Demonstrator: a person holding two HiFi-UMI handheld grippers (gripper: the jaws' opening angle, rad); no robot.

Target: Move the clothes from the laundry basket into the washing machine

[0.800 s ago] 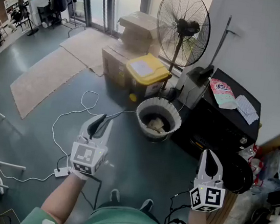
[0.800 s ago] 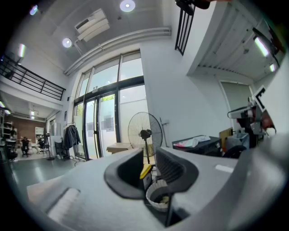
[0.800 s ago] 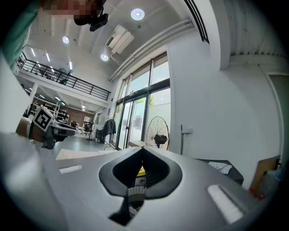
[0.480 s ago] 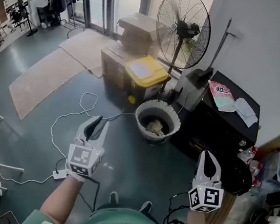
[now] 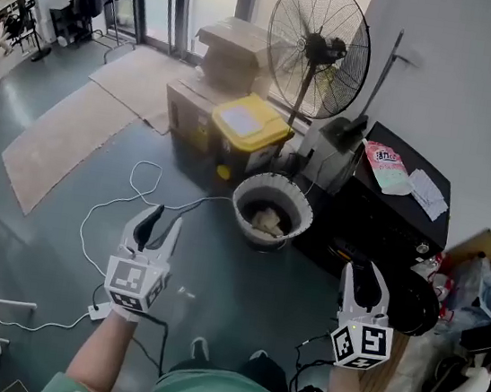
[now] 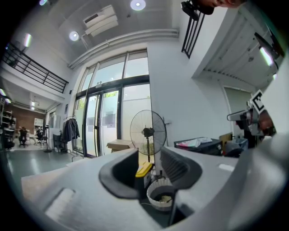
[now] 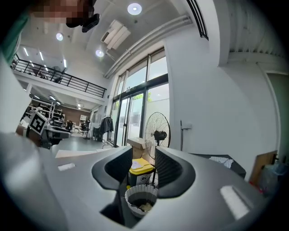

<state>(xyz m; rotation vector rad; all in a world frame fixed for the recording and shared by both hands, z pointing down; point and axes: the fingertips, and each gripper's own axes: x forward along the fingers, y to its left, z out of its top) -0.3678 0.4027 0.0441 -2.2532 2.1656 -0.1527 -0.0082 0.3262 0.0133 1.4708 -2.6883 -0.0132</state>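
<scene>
A white frilled laundry basket stands on the floor ahead, with a pale garment at its bottom. To its right is the black washing machine, whose dark round door sits beside my right gripper. Held level at lower left, my left gripper is open and empty, well short of the basket. At lower right, my right gripper is also open with nothing in it. Both gripper views look between empty jaws at the basket, with the left gripper and right gripper far from it.
Behind the basket are a standing fan, a yellow-lidded bin and cardboard boxes. A white cable runs across the floor to a power strip. A detergent pouch and a folded cloth lie on the machine.
In the head view my left gripper has drifted down and to the left. The right gripper has hardly shifted, and the whole view has slid slightly.
</scene>
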